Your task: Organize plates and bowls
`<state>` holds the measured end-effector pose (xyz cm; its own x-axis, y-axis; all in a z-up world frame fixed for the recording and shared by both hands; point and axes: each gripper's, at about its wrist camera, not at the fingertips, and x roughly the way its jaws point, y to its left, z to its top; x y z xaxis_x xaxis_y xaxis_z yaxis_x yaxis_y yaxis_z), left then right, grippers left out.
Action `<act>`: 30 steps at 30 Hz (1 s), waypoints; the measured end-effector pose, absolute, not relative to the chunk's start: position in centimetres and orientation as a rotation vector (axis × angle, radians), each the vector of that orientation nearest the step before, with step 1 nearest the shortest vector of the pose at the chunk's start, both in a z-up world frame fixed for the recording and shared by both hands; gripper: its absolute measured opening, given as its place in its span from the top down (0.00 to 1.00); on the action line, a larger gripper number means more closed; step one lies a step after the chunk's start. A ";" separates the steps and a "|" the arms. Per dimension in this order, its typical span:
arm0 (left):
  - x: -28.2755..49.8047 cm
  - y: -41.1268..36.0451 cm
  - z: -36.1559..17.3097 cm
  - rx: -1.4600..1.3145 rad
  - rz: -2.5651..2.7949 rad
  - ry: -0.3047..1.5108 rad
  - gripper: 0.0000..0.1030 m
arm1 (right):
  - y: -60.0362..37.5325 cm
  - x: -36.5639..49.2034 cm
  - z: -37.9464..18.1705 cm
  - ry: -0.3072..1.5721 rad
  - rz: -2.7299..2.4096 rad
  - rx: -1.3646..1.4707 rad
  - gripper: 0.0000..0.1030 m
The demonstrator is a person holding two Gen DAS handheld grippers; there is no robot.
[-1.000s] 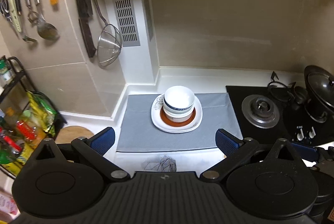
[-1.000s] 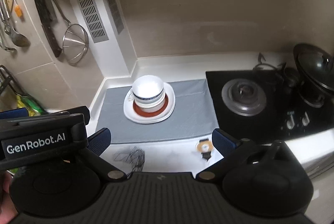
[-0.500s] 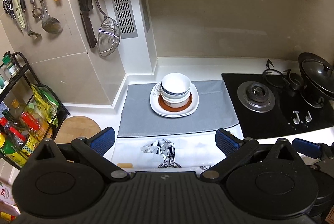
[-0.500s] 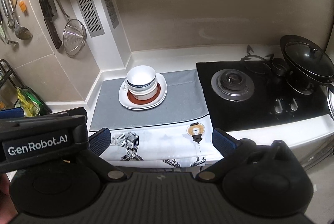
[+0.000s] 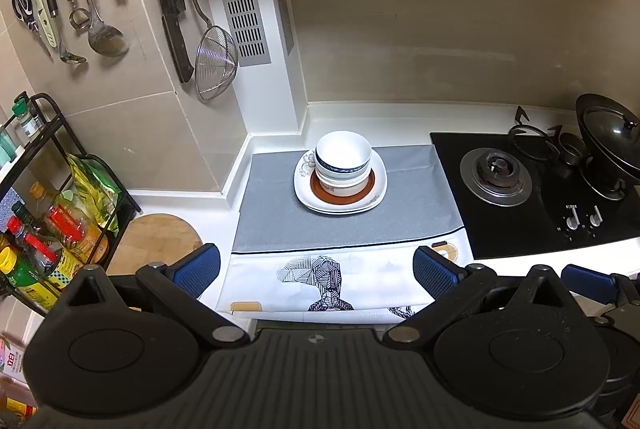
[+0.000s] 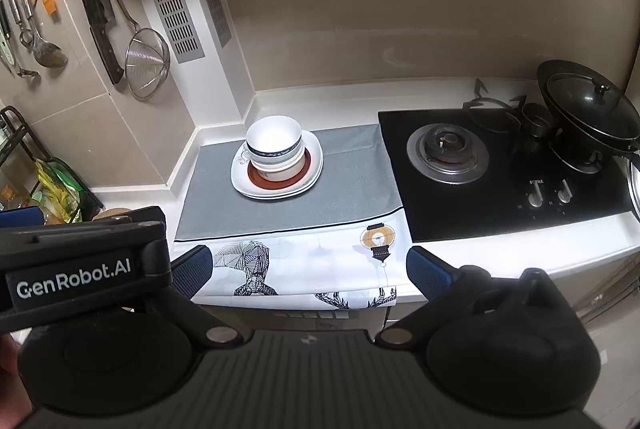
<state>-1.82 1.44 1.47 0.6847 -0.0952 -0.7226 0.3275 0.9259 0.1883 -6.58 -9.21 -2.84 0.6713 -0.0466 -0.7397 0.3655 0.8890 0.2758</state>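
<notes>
White bowls with a blue band (image 5: pixel 342 159) (image 6: pixel 274 141) are stacked on a red-rimmed plate (image 5: pixel 370 187) (image 6: pixel 306 169), which sits on white square plates (image 5: pixel 380 185) (image 6: pixel 316 159) on the grey cloth (image 5: pixel 276 213) (image 6: pixel 352 189). My left gripper (image 5: pixel 316 267) is open and empty, well back from the stack over the counter's front edge. My right gripper (image 6: pixel 310 267) is open and empty, also back from the counter. The left gripper's body (image 6: pixel 80 261) shows at the left of the right wrist view.
A black gas hob (image 5: pixel 520 189) (image 6: pixel 480 165) with a lidded wok (image 5: pixel 608 137) (image 6: pixel 588 109) lies right of the cloth. Utensils, a cleaver and a strainer (image 5: pixel 216 63) hang on the left wall. A bottle rack (image 5: pixel 44 225) and round wooden board (image 5: pixel 160 237) stand left.
Both grippers have pulled back and up from the stack, so the cloth's printed front hem and more of the counter and hob show. The stack has not moved.
</notes>
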 end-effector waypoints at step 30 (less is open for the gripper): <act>-2.4 1.1 1.8 0.324 -0.215 0.775 0.00 | -9.9 -6.7 -3.0 0.795 -0.203 0.437 0.00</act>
